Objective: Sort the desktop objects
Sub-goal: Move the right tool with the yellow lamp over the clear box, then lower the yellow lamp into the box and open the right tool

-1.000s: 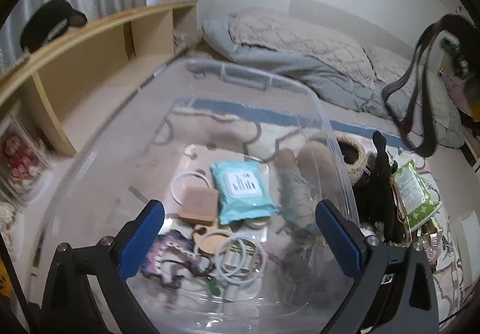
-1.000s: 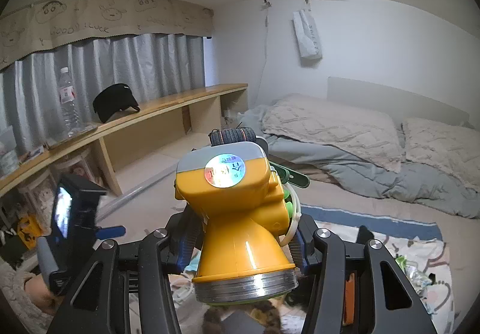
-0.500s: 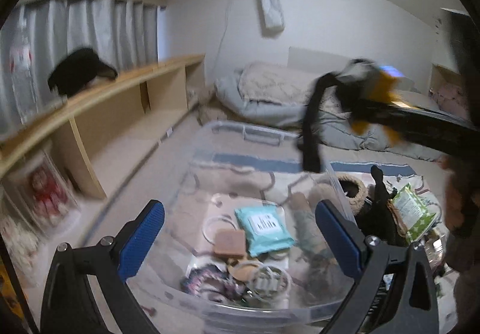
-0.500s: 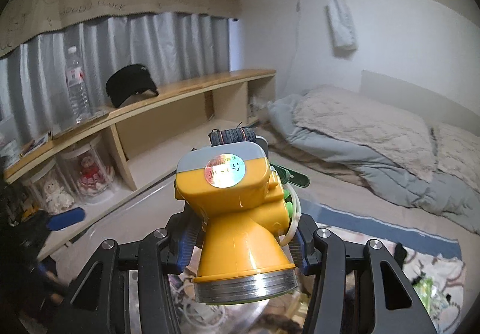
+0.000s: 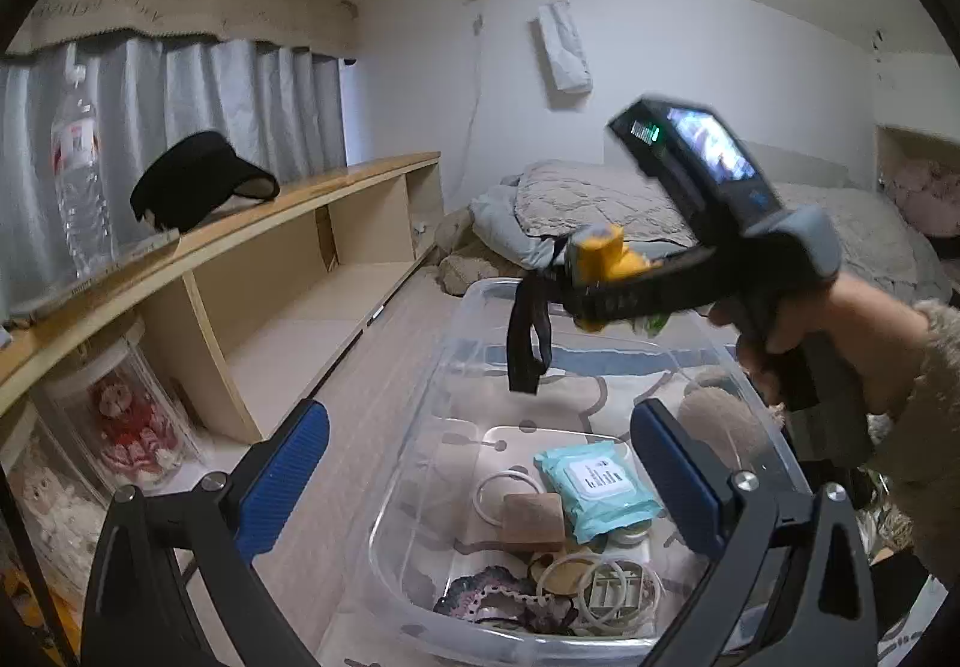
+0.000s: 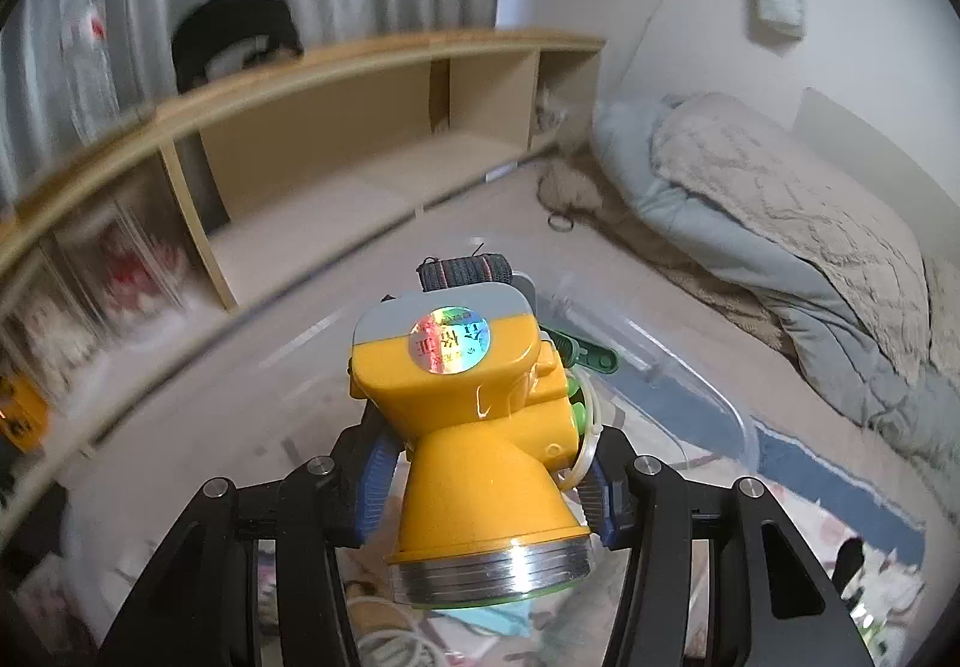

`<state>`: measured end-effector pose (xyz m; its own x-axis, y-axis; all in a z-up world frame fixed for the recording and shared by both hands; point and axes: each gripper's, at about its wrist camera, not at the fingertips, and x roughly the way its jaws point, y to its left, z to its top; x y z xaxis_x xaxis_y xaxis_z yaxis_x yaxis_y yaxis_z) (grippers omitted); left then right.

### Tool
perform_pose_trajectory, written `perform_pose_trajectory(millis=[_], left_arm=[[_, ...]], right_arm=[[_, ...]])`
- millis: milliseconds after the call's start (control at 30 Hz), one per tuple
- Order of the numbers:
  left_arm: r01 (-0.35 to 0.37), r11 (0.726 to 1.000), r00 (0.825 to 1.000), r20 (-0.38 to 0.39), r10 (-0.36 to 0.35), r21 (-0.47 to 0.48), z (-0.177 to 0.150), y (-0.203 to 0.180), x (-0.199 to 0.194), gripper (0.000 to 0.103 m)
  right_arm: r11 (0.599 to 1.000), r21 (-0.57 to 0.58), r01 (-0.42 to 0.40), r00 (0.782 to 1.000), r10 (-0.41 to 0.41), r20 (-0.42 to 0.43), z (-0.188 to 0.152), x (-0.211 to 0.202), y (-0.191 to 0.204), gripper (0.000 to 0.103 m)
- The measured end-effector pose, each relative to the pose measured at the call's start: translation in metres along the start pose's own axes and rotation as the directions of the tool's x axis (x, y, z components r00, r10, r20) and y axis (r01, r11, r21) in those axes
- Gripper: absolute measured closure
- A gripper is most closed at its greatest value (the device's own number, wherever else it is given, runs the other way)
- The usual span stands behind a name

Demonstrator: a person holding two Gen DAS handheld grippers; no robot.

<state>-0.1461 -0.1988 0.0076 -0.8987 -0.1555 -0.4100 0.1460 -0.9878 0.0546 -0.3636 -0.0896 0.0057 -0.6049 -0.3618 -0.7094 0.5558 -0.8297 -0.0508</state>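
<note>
The floor (image 5: 336, 463) carries a clear bin (image 5: 420, 493); the shelf (image 5: 252, 211) holds a black visor (image 5: 192, 181).

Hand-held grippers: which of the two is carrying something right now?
The right hand-held gripper: its blue pads clamp the yellow headlamp above the clear bin. The left hand-held gripper stands open with nothing between its pads.

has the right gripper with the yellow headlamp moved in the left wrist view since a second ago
Yes. The right gripper, shut on the yellow headlamp, was out of view then; it has come in from the right and now hangs over the clear bin's far end.
</note>
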Motion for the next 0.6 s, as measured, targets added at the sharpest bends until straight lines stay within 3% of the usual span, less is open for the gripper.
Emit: perform_pose_trajectory(millis=[167,267,400,533,600], left_arm=[[-0.017,1.0,1.0,-0.003,0.017,-0.025,-0.001,0.012,0.013,0.002],[-0.025,0.999,1.0,0.007,0.025,-0.039,0.0,0.019,0.016,0.002],[-0.033,0.998,0.999,0.002,0.033,-0.047,-0.004,0.026,0.02,0.002],[-0.033,0.998,0.999,-0.018,0.032,-0.062,-0.007,0.032,0.023,0.002],[-0.029,0.997,0.999,-0.022,0.028,-0.07,-0.008,0.035,0.023,0.002]], right_arm=[[0.998,-0.052,-0.018,0.987,0.01,-0.158,0.009,0.049,0.004,0.05],[0.996,-0.092,0.011,0.972,-0.032,-0.231,0.013,0.075,0.011,0.05],[0.991,-0.136,0.016,0.969,-0.048,-0.242,0.017,0.1,0.02,0.05],[0.994,-0.107,-0.003,0.966,-0.025,-0.257,0.013,0.115,0.021,0.049],[0.998,-0.06,-0.018,0.965,0.001,-0.264,0.012,0.12,0.02,0.024]])
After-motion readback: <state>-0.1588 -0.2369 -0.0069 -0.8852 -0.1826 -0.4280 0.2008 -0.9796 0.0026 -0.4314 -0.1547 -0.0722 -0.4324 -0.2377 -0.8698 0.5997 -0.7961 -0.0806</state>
